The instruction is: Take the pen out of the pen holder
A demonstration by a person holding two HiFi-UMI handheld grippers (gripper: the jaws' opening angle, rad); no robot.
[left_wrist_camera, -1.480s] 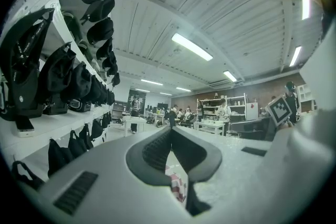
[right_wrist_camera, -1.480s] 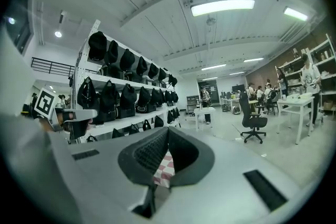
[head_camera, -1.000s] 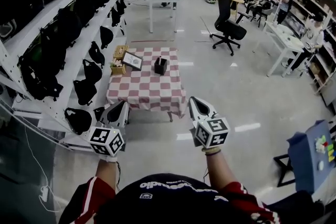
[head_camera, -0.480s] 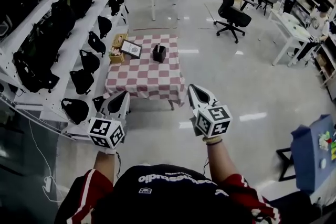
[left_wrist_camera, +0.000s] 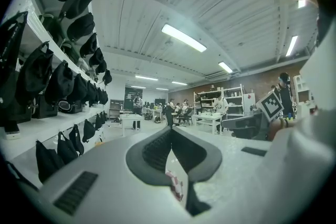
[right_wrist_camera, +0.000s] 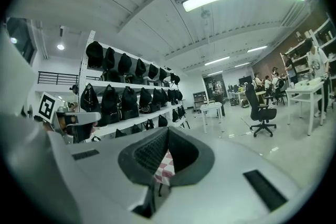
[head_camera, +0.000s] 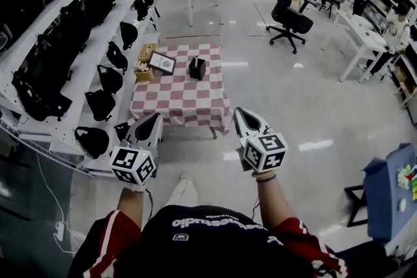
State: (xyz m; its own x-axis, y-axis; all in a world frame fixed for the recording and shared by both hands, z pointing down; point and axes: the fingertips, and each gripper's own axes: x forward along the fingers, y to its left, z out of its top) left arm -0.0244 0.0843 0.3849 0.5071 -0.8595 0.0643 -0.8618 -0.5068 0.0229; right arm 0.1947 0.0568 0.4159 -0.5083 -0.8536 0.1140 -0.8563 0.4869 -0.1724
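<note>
Hovering short of the checkered table (head_camera: 179, 101), left gripper (head_camera: 155, 119) and right gripper (head_camera: 240, 115) are closed, empty; pen holder (head_camera: 197, 66) contents unclear.

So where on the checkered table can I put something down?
The whole near half of the checkered table is bare cloth, from the pen holder down to the front edge. There is also a narrow bare strip to the right of the pen holder. The far left corner is crowded, with the picture frame and the wooden boxes.
</note>
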